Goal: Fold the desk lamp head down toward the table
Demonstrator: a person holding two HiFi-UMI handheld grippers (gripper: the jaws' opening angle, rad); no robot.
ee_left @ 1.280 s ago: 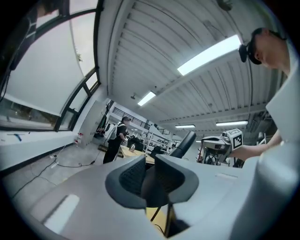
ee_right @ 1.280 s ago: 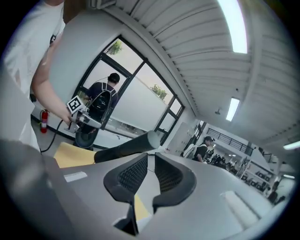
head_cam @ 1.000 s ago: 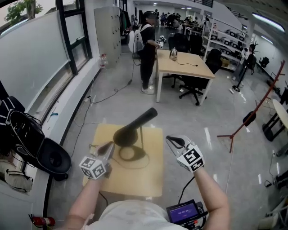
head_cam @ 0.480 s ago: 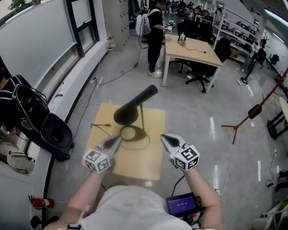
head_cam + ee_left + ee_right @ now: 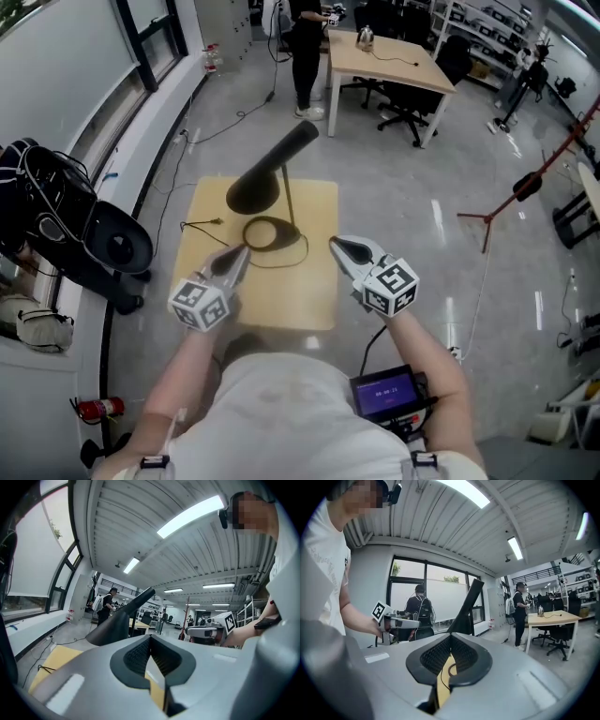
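Black conical lamp head (image 5: 255, 192) (matte) above square wooden table (image 5: 305, 302).

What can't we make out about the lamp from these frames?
- Hinge under the lamp head: head view, the head itself covers it.
- Lamp base: left gripper view, hidden behind the left gripper's own body.
- Cord end: head view, too small to tell.

The lamp (image 5: 255, 192) stands at the back of the small table (image 5: 300, 295). The left gripper (image 5: 234, 260) is near it on the left, the right gripper (image 5: 343, 249) on the right.
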